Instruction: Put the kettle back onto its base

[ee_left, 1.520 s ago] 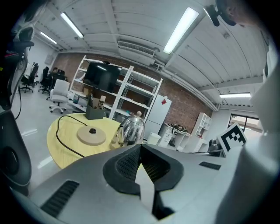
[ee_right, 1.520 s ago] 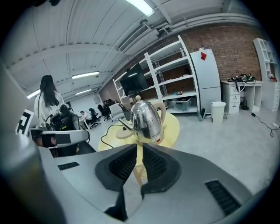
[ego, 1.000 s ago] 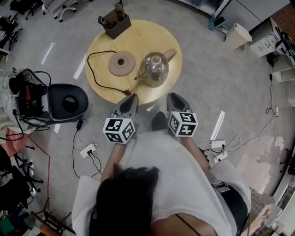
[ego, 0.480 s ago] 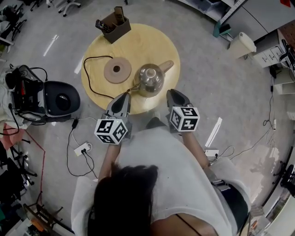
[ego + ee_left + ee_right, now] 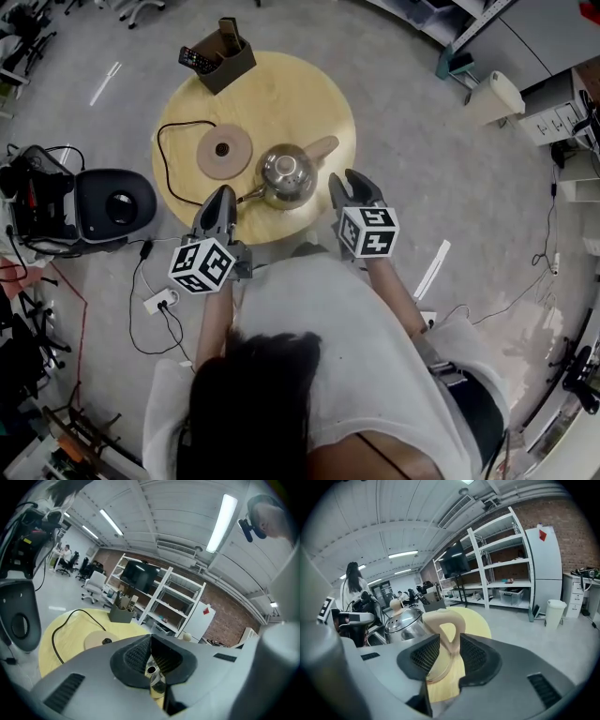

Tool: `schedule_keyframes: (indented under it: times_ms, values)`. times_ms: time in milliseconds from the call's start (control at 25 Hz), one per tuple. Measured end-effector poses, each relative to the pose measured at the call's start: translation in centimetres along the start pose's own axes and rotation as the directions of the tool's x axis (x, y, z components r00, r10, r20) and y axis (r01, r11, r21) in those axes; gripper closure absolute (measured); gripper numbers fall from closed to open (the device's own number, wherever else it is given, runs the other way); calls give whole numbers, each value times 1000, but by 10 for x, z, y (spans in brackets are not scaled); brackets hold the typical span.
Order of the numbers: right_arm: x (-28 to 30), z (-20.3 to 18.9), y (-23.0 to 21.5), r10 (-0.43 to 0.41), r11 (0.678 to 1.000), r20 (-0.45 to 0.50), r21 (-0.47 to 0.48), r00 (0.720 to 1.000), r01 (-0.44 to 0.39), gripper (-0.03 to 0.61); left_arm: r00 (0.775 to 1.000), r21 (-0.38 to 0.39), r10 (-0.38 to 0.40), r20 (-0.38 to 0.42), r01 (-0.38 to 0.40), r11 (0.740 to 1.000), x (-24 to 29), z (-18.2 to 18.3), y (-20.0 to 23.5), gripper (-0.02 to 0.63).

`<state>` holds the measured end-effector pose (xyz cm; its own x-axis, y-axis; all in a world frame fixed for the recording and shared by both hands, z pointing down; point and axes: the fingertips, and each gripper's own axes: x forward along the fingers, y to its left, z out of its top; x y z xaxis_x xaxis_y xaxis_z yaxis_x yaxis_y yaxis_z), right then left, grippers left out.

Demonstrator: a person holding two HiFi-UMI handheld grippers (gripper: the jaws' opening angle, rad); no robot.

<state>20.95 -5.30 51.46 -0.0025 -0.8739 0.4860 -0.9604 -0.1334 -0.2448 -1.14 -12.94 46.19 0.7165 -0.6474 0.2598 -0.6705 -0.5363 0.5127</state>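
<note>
Looking down in the head view, the person's head (image 5: pixel 253 403) and pale shirt (image 5: pixel 337 347) fill the bottom, and the marker cubes (image 5: pixel 202 265) cover most of each gripper, so only the finger ends poke out. The kettle (image 5: pixel 286 174) stands on the round yellow table (image 5: pixel 333 84), off its base (image 5: pixel 224 153), which lies near on its left, not touching. Both grippers have come forward since a second ago, when they hung at the table's near rim. Now the left gripper (image 5: pixel 219 194) is just beside the spout (image 5: pixel 249 195) and the right gripper (image 5: pixel 349 181) is at the tan handle (image 5: pixel 319 150). The kettle sits close to the near rim. The cord (image 5: pixel 164 155) loops along the left edge, a box of remotes (image 5: pixel 217 58) sits at the far rim, and the far right of the top is bare wood. Over to the left gripper view: its own grey body blocks the lower half. Its fingers are pressed together at the tips, and the spout's open end peeps through the slit beneath them. Whether the pads touch it, I can't tell. Right gripper view: the fingers are spread and have just been opening. The handle's loop stands between the pads, with a clear gap on the left side. The gripper's body hides the kettle's lower half.
</note>
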Motion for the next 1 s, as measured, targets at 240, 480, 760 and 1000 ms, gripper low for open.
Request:
schedule_keyframes:
  times_ms: [240,480,760,1000]
  values:
    - [14,5,-16,31,999,-12,-33,999,-31,446,998,-4,58,37,-58,998,7,2,-1,586]
    - [36,8,-21,73,990,-26,-119,997,-76,396,993,-25,106,57,-105,994,7,-1,0,586]
    - [57,10,-20,74,982,-29,-174,997,-78,371,987,-37,152,60,-150,988,-1,-1,7,586]
    - [76,9,-19,68,979,-41,-189,997,-75,367,986,-41,159,59,-156,987,1,1,11,586]
